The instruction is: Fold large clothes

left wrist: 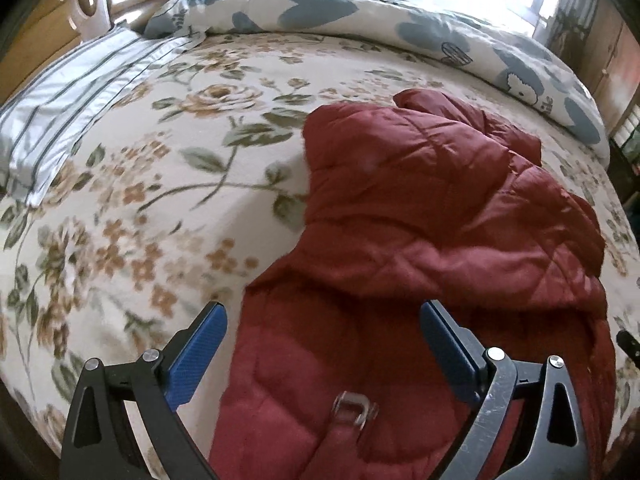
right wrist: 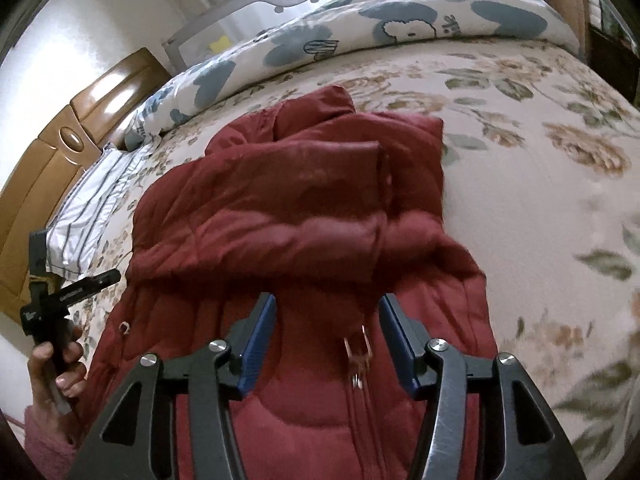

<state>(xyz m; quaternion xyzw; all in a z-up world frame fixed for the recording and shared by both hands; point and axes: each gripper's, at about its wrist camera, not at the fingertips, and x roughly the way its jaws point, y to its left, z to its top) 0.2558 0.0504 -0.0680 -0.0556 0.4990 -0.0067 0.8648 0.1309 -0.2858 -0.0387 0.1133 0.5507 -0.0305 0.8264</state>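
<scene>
A dark red quilted puffer jacket (left wrist: 420, 216) lies on the floral bedspread (left wrist: 168, 184), its sleeves folded across the body. My left gripper (left wrist: 324, 320) is open and empty, hovering just above the jacket's near left edge, with a clear plastic loop (left wrist: 354, 410) on the jacket between the jaws. In the right wrist view the jacket (right wrist: 288, 208) fills the middle; my right gripper (right wrist: 328, 312) is open and empty above its zipper pull (right wrist: 358, 354). The left gripper, held by a hand, also shows in the right wrist view (right wrist: 52, 300), at the jacket's left side.
A rolled blue-patterned duvet (left wrist: 360, 20) lies along the far side of the bed. A striped pillow (left wrist: 68, 120) lies at the left by the wooden headboard (left wrist: 52, 12). A grey bed rail (right wrist: 248, 4) stands behind the duvet.
</scene>
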